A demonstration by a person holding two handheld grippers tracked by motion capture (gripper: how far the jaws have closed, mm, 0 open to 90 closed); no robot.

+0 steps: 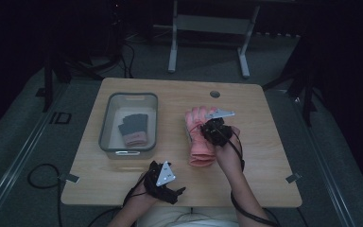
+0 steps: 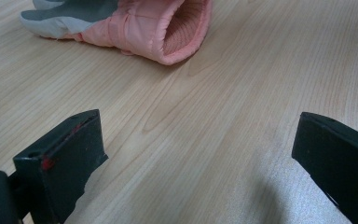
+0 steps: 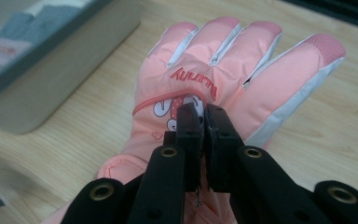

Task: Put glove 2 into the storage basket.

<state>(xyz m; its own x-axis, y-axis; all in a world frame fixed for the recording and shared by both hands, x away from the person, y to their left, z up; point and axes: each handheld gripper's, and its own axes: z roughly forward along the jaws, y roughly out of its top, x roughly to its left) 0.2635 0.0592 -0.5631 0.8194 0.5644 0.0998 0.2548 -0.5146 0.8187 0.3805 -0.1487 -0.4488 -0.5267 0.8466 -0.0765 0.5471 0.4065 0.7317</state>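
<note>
My right hand-held gripper (image 3: 200,112), jaws pressed together, pinches the back of the pink glove (image 1: 199,137), which lies flat on the desk (image 1: 260,142), fingers pointing away from me, right of the grey bin (image 1: 105,125).

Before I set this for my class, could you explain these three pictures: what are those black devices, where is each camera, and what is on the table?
A person holds a black two-jaw gripper in each hand. One camera looks down on the wooden table; each gripper carries another. On the table lie a pink glove and a grey bin containing a second glove. The right gripper is shut, apparently pinching the pink glove's back. The left gripper is open, holding nothing.
</note>
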